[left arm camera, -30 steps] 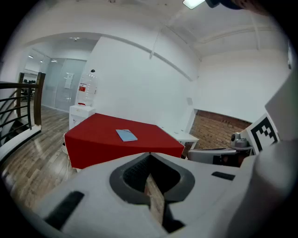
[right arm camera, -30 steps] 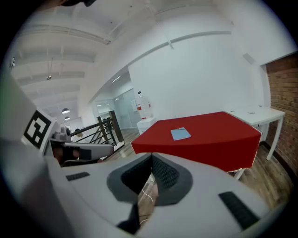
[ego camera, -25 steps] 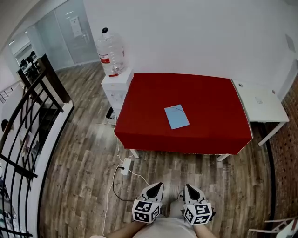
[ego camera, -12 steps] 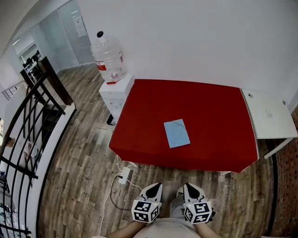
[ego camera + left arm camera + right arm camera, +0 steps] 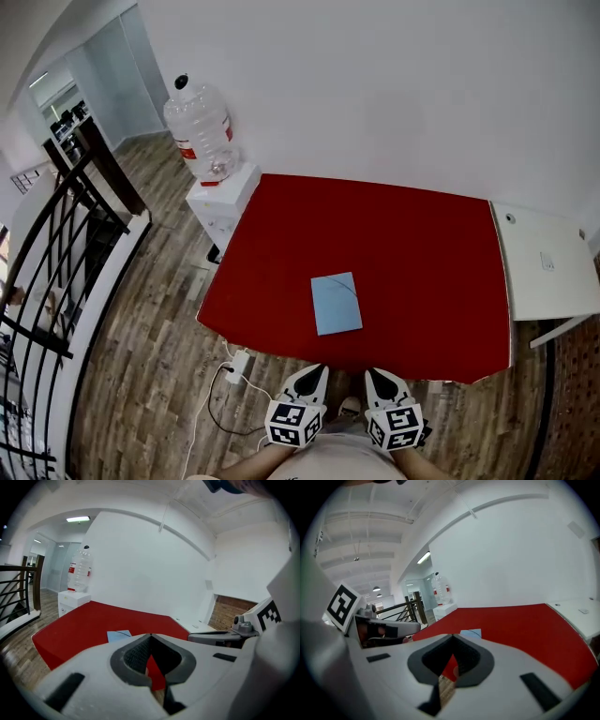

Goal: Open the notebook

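Two grippers show low in the head view, side by side and close to the person's body: the left gripper (image 5: 317,371) and the right gripper (image 5: 369,372), each bearing its cube of square markers, both pointing toward the red surface (image 5: 422,244). The left gripper view shows that gripper's jaws clenched together with their tips meeting and nothing between them; through the gap lower down only the red cloth and the floor appear. The right gripper view shows the same of the right gripper: jaws pressed together at the tips and empty. The notebook (image 5: 336,303), light blue with a thin dark curved line across the far part of its cover, lies closed and flat on the red surface, near the front edge and a little left of the middle, turned slightly askew. It is well apart from both grippers, which hang over the wooden floor (image 5: 141,356) just short of the surface's near edge. At the surface's far left corner stands a white cabinet (image 5: 220,202) with a large clear water bottle (image 5: 199,129) upright on top. A white side table (image 5: 548,267) sits against the surface's right side. A black railing (image 5: 56,244) runs along the left, and a white power strip (image 5: 236,364) with its cable lies on the floor near the front left corner.
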{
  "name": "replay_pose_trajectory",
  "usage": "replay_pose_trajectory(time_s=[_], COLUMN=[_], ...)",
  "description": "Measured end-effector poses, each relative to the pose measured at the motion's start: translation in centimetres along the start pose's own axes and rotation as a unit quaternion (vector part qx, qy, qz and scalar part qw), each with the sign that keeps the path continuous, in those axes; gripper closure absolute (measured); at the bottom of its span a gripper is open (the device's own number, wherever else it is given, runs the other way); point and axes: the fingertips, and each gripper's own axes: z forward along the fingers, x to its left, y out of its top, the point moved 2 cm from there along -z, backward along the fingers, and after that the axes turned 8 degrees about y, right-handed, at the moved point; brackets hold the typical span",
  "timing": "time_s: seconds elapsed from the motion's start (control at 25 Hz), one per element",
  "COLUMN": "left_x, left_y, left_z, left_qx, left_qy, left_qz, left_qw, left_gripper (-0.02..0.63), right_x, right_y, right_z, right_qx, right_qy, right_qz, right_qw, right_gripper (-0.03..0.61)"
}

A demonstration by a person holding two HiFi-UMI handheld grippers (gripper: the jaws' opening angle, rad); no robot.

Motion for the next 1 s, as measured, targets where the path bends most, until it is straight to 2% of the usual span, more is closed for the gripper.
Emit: replay_pose_trajectory(time_s=[0.24,0.64,1.0], left_x=[0.4,1.5,2.4], left_y=[1.5,3.3,3.6], left_z=[2.8,5.5,7.1], left_qx=[0.004,0.01,0.022], left_qy=[0.011,-0.01,-0.023], left_qz=[0.005,0.031,0.048], left_qw=[0.9999,0.9994,0.9983], left_gripper=[0.607,0.607,0.607], right_x=[-2.2,-3.5,-4.0], right_y=[1.5,3.4,3.2], right_z=[2.4,5.9,7.1], right_qx=[0.005,0.001,0.009], right_qy=[0.017,0.013,0.0], right_qz=[0.006,0.021,0.028], right_qw=[1.0,1.0,1.0], right_gripper=[0.572,0.572,0.572])
